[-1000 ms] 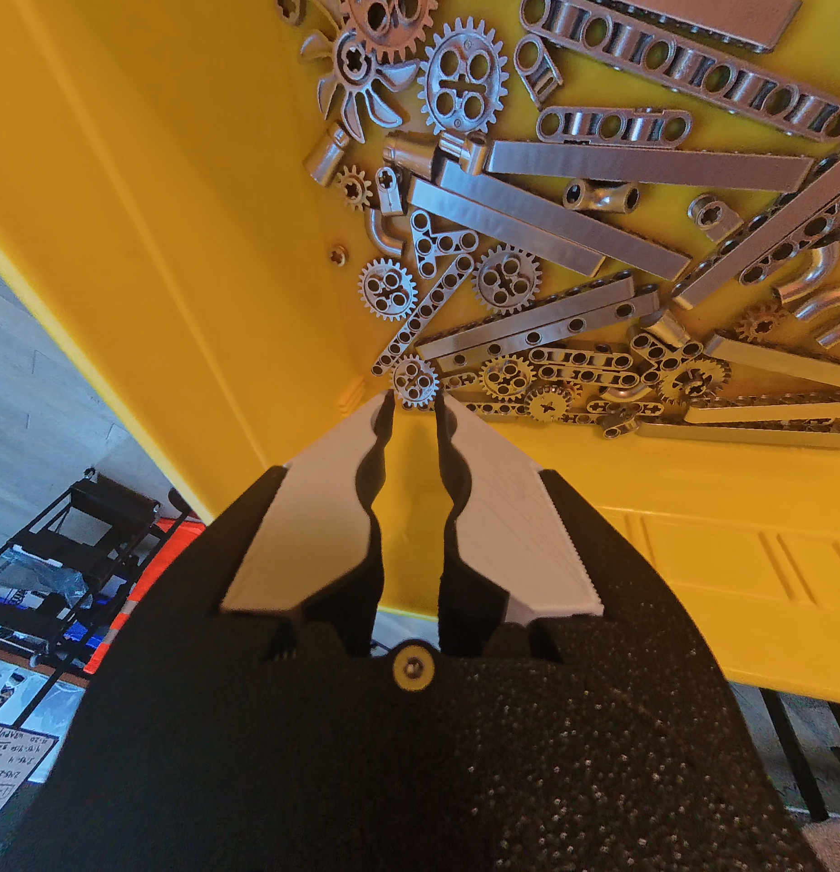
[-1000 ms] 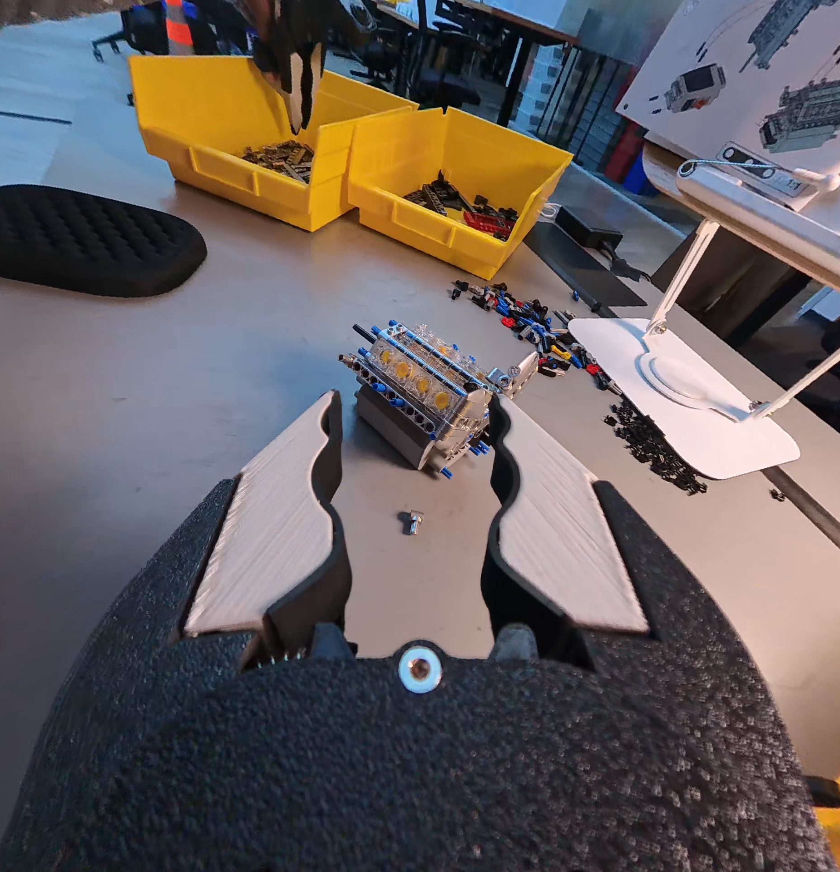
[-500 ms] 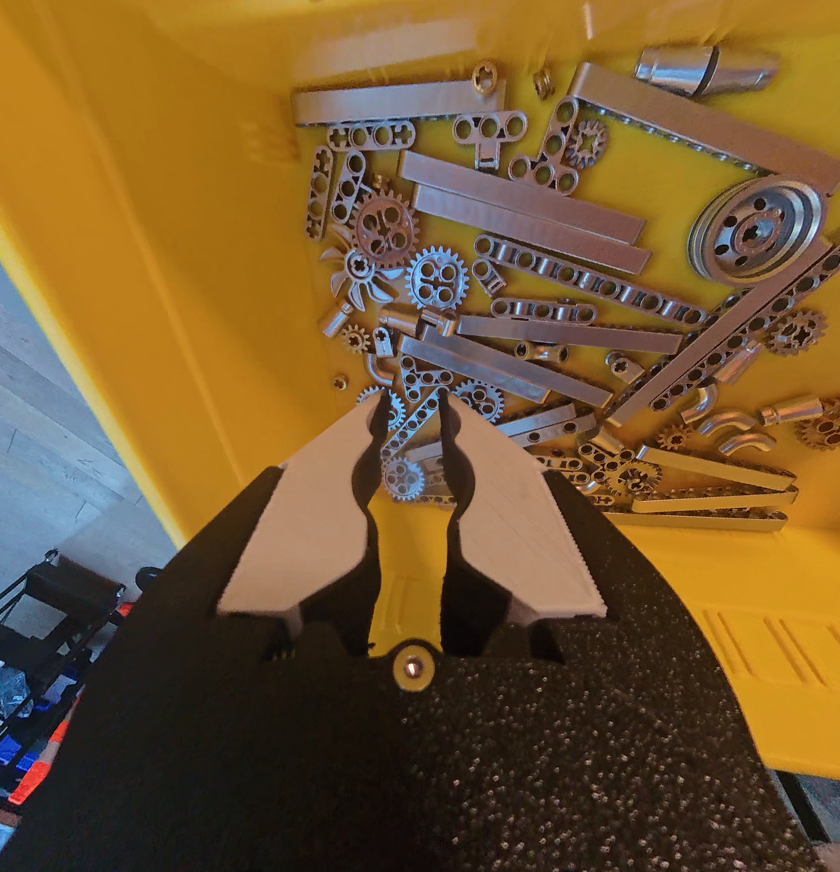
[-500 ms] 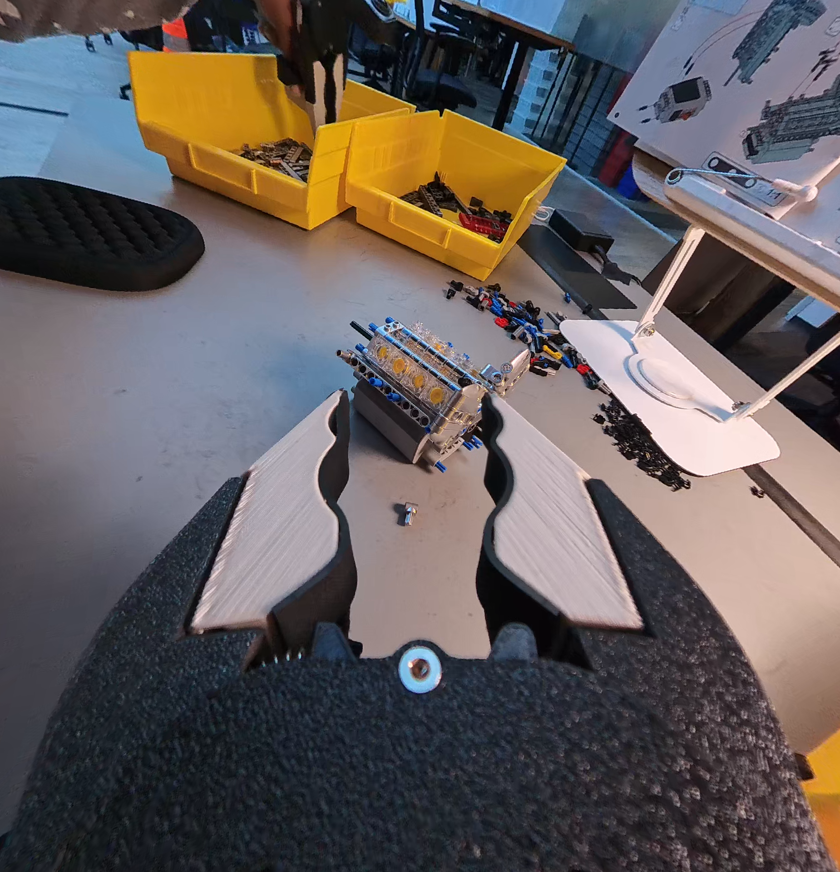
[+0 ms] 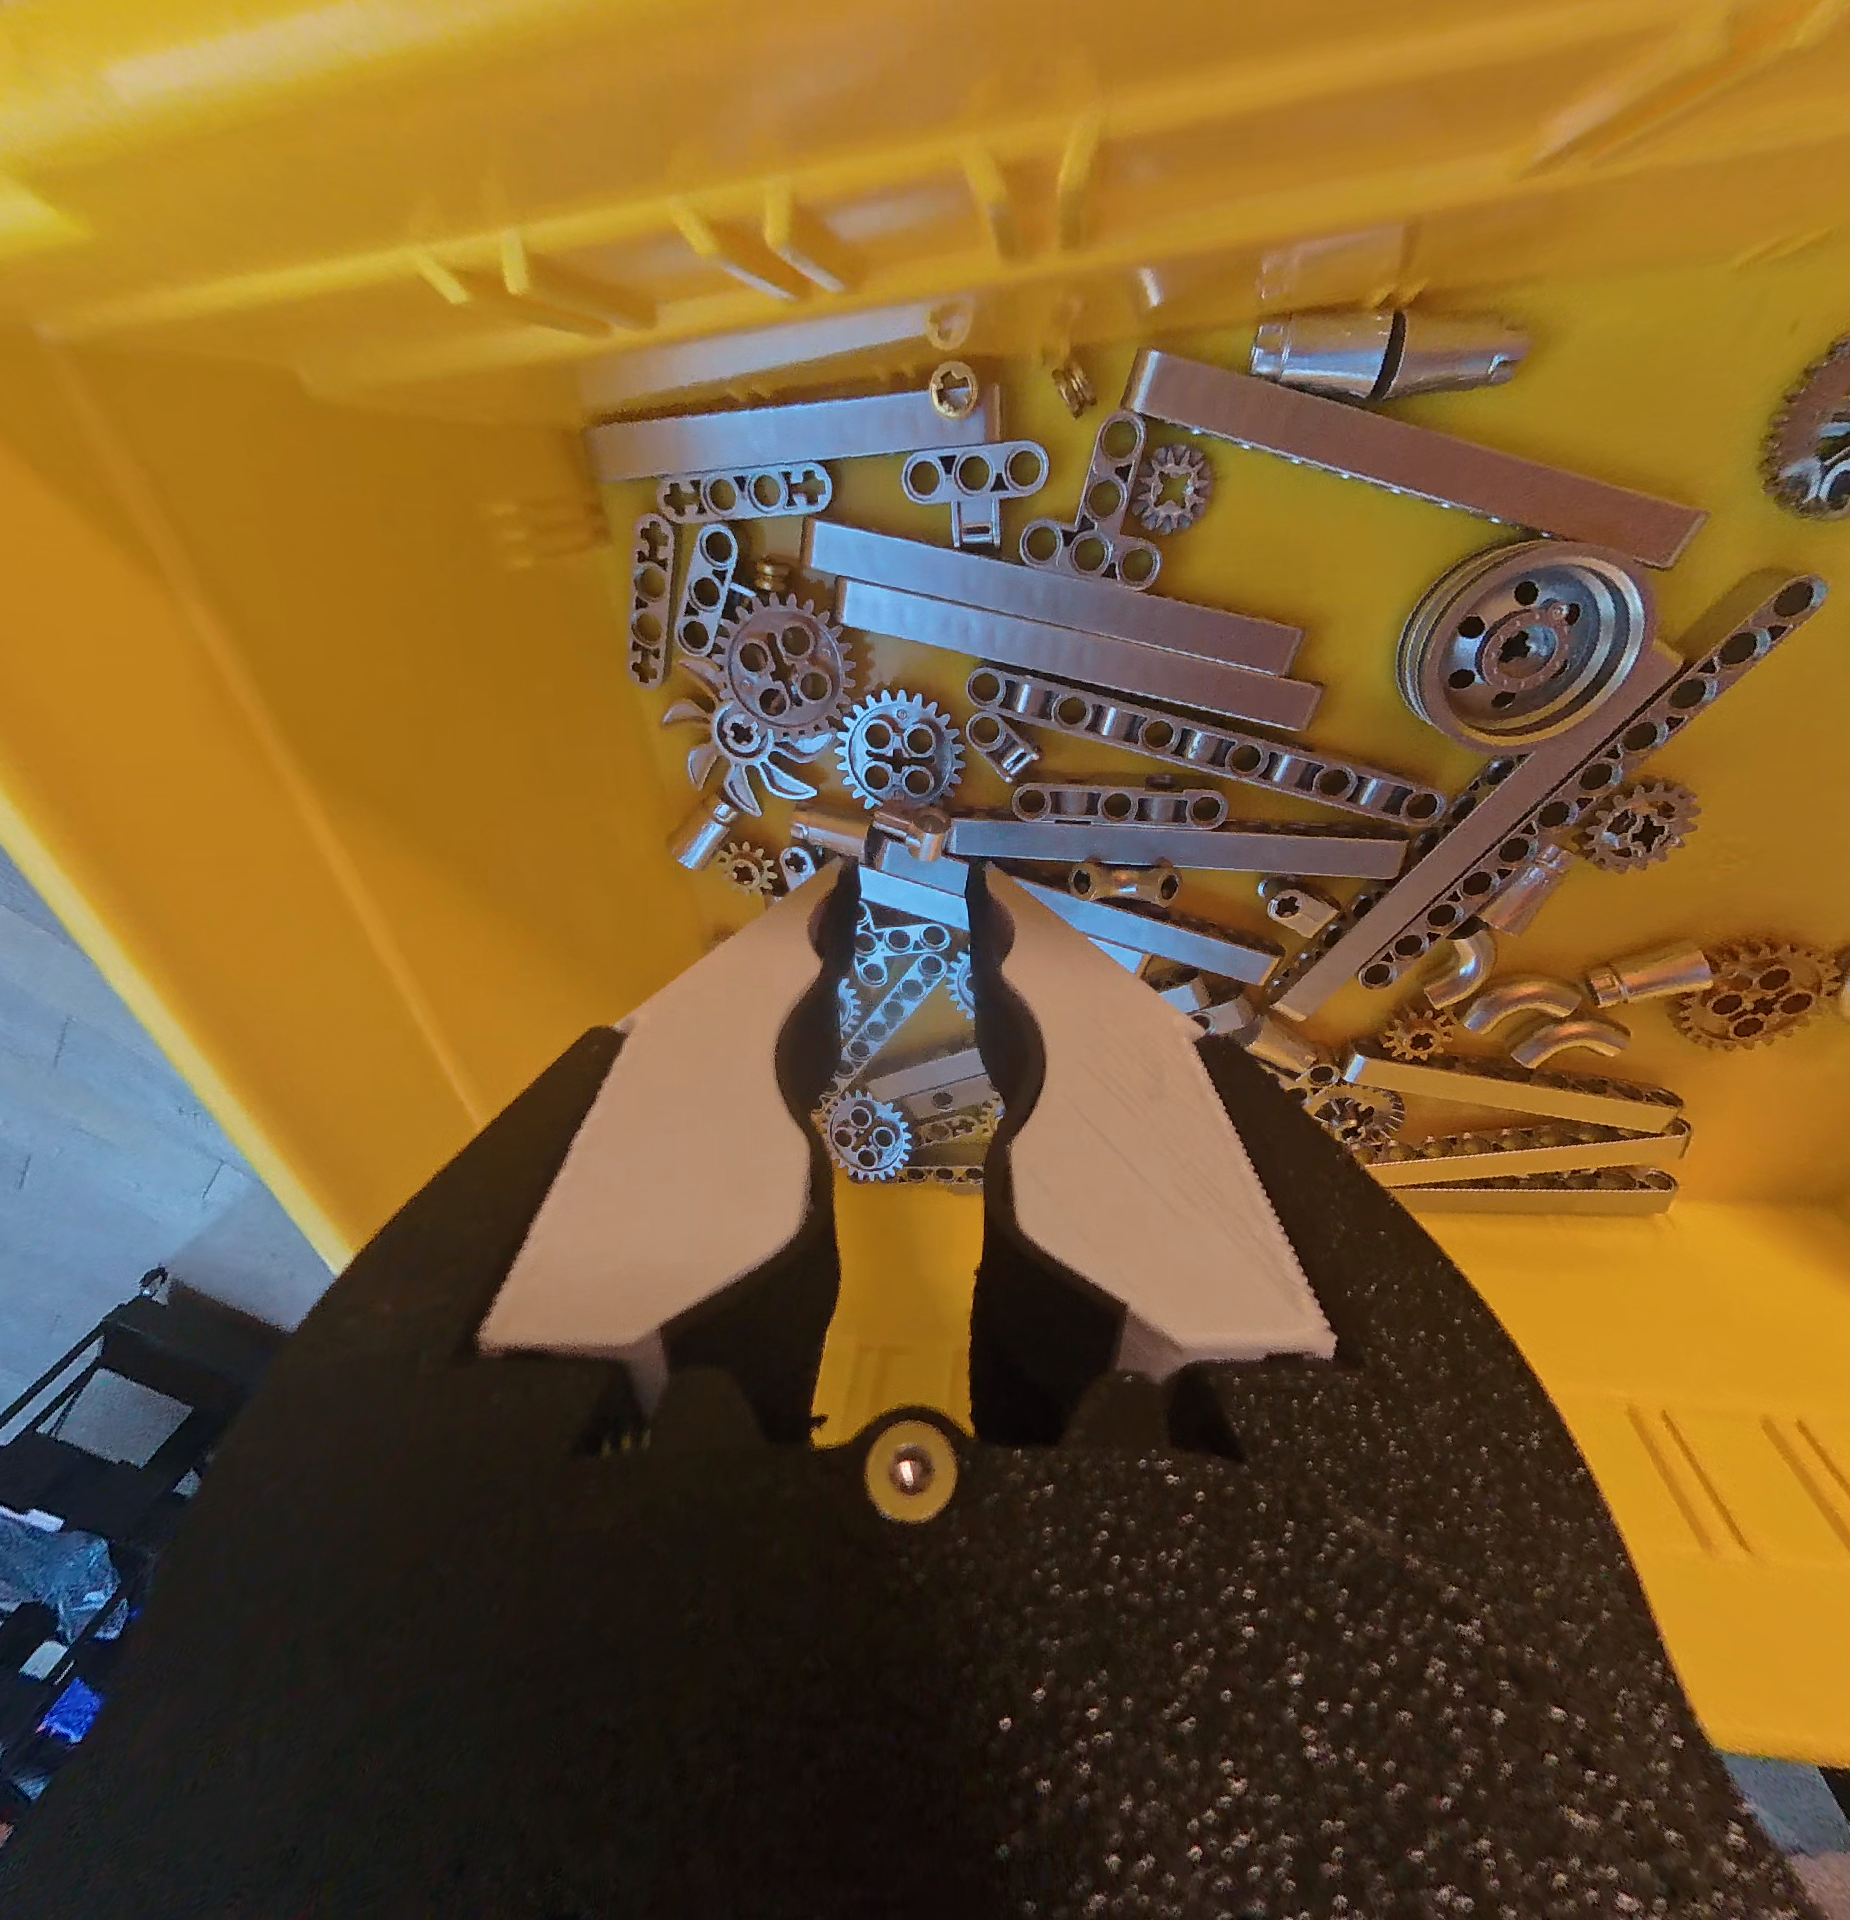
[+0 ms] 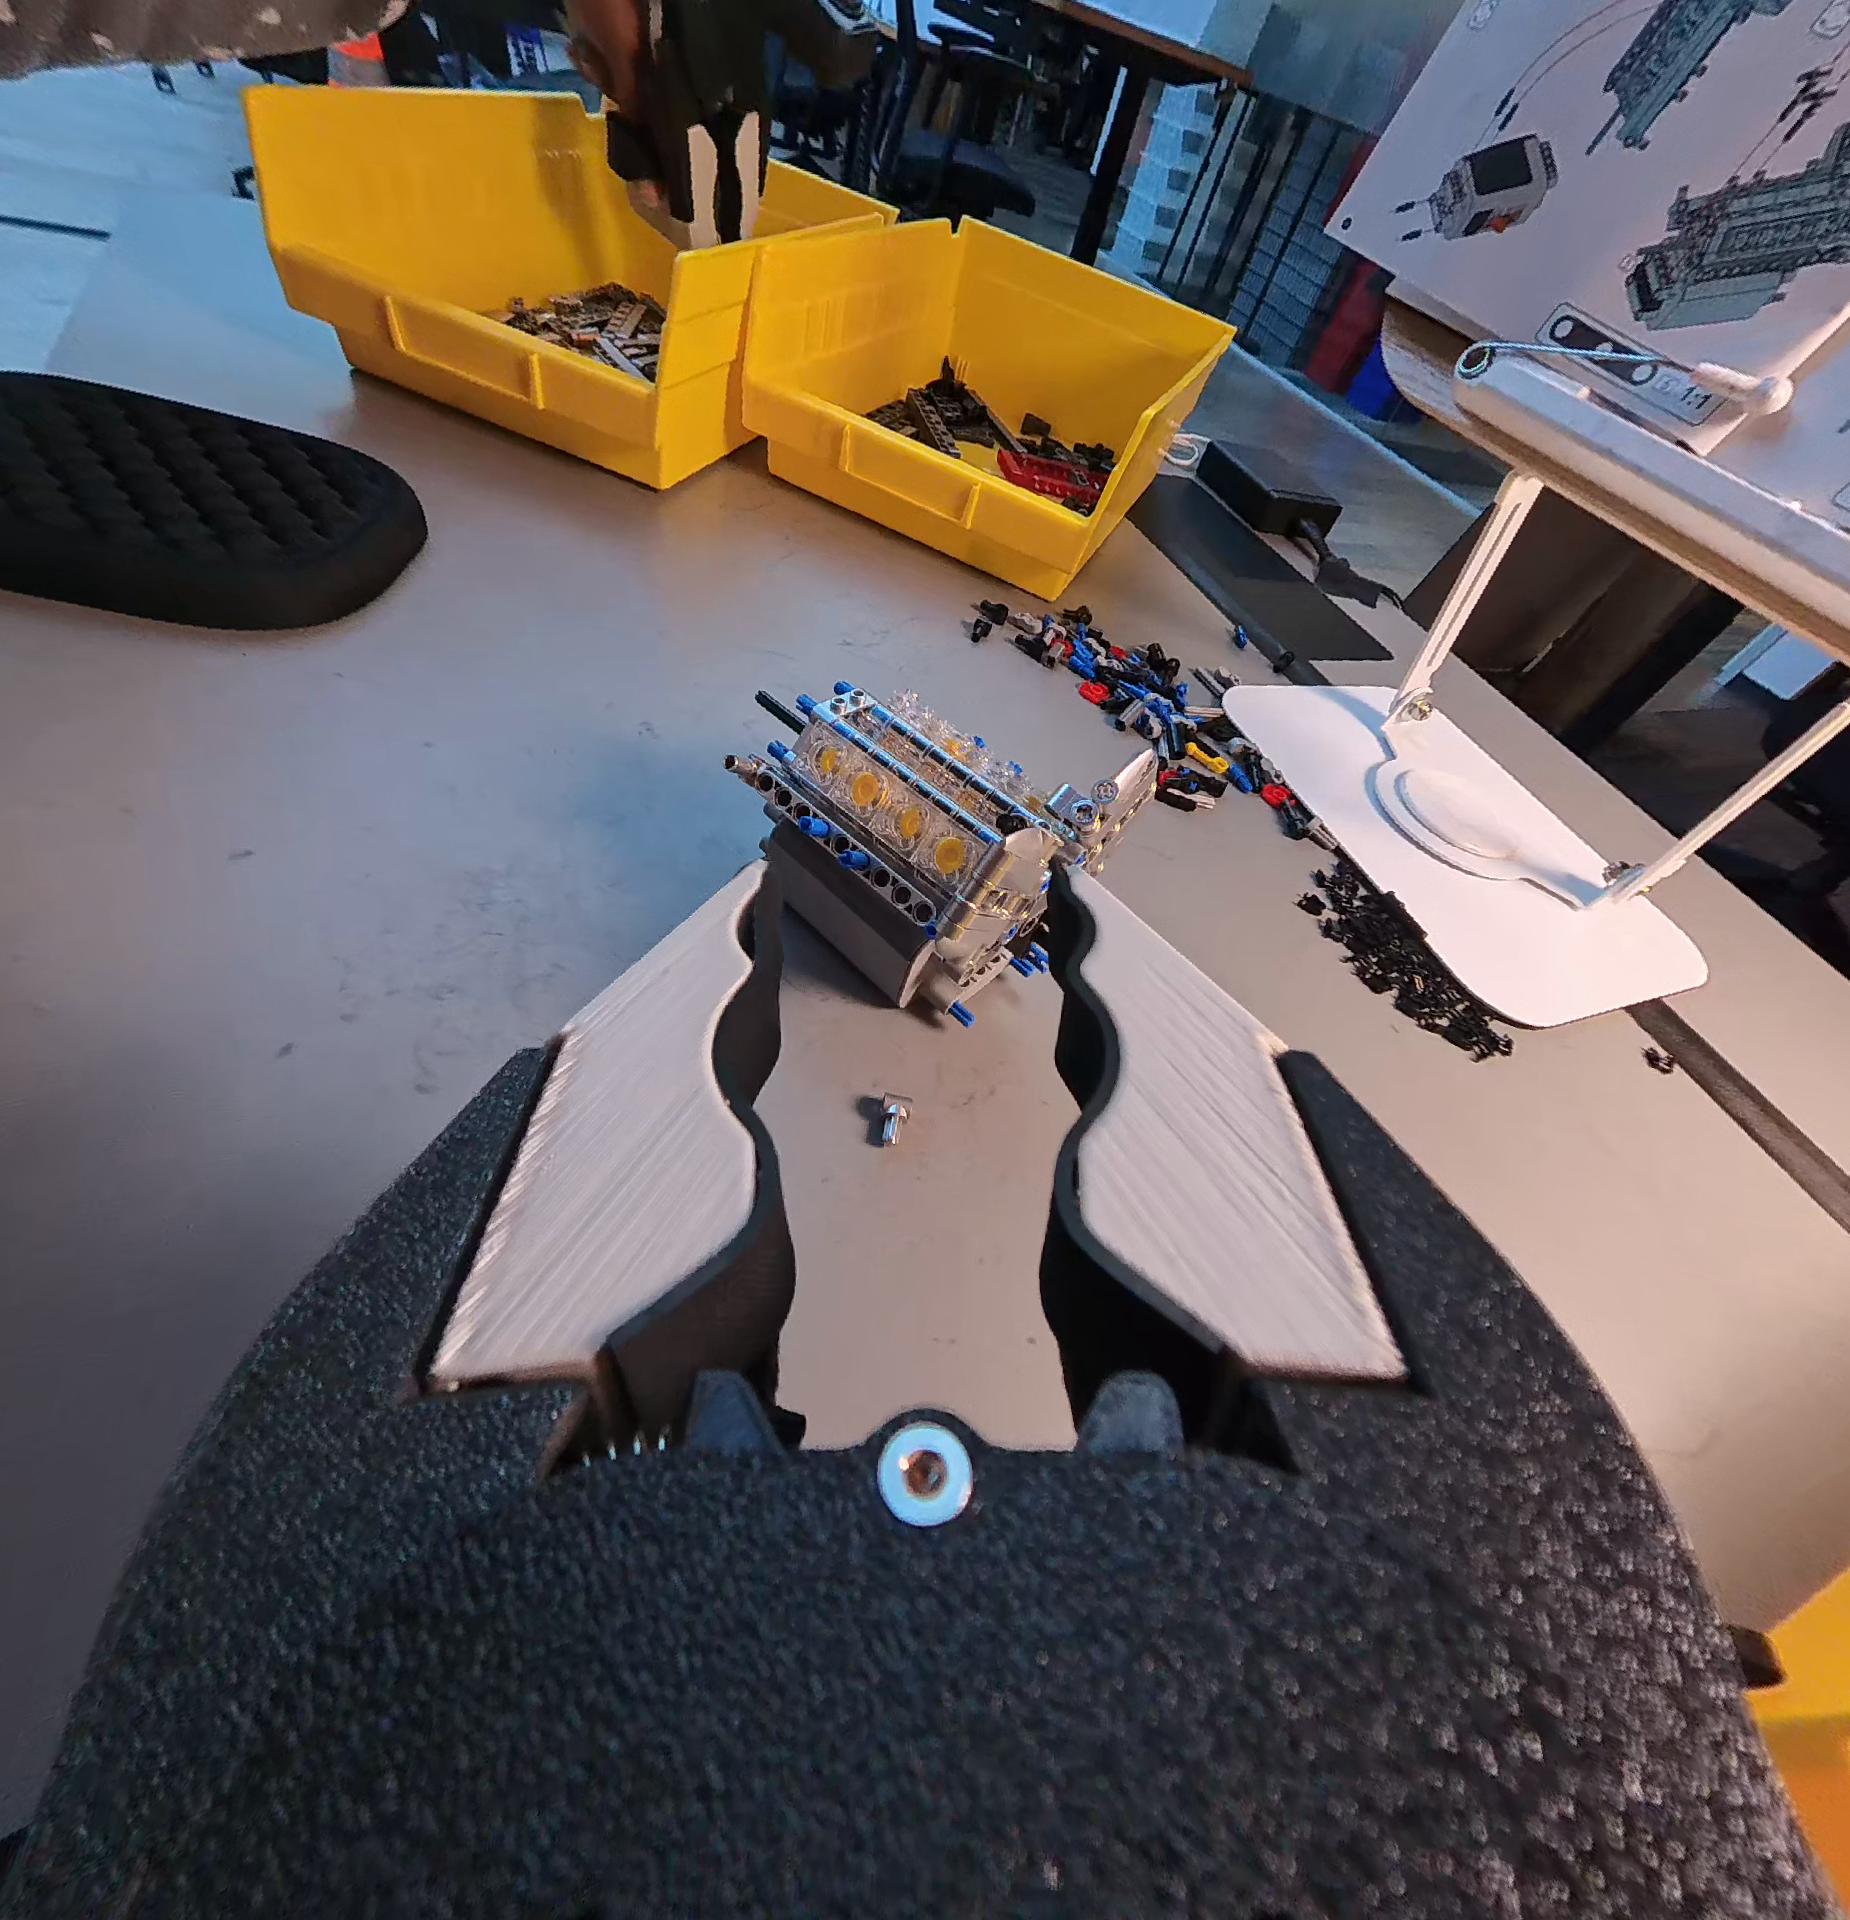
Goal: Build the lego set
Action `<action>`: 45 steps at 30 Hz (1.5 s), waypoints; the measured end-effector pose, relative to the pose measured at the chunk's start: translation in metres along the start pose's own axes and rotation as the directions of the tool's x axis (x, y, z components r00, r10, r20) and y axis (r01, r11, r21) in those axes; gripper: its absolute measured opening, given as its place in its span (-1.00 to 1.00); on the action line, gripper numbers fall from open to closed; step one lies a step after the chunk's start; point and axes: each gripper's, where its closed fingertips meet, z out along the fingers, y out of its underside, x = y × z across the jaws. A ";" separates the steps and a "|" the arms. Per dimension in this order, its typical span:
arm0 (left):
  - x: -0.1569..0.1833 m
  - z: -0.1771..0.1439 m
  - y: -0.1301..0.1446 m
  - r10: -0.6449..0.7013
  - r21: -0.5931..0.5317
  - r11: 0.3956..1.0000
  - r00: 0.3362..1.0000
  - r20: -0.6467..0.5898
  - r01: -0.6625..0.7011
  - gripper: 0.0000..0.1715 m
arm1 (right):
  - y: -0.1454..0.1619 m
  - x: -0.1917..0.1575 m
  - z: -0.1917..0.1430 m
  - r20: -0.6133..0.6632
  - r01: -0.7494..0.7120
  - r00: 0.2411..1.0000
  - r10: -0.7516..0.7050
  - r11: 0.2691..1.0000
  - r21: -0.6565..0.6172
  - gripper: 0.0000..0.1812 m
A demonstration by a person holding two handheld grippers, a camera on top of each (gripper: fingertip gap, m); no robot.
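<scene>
The tabletop (image 6: 277, 831) carried two yellow bins (image 6: 464, 208) at 11 o'clock. The right gripper (image 6: 910, 894), fingers spread, hung near the engine (image 6: 900, 831). The left gripper (image 5: 905, 883), fingers narrowly parted and empty, hovered over grey gears (image 5: 867, 1135).

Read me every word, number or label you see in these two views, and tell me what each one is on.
Instruction sheet on the white stand: drawings with a few small boxed marks along its lower edge; I don't read writing out, and most of it is too small anyway.
Yellow bins: no writing visible.
Grey parts in the left wrist view: no writing visible.
</scene>
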 end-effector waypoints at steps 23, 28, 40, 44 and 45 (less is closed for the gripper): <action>-0.014 -0.001 -0.044 0.017 0.099 0.995 0.998 0.057 -0.022 -0.88 | 0.006 0.002 0.003 -0.016 -0.010 1.000 0.009 1.000 -0.029 -0.49; -0.030 0.004 -0.040 -0.004 0.062 0.998 0.994 0.110 -0.003 -0.82 | 0.007 0.004 0.003 -0.022 -0.013 1.000 0.012 1.000 -0.028 -0.49; -0.016 0.008 -0.028 0.005 0.053 0.999 1.000 0.029 -0.006 -1.00 | 0.010 0.004 0.005 -0.021 -0.020 1.000 0.019 0.999 -0.041 -0.50; -0.015 -0.009 -0.032 -0.001 0.128 0.992 1.000 0.028 -0.003 -1.00 | 0.011 0.004 0.006 -0.018 -0.025 1.000 0.024 0.999 -0.043 -0.50; -0.014 -0.014 -0.036 -0.009 0.160 0.987 1.000 0.019 0.006 -1.00 | 0.011 0.004 0.007 -0.017 -0.025 1.000 0.024 0.999 -0.044 -0.50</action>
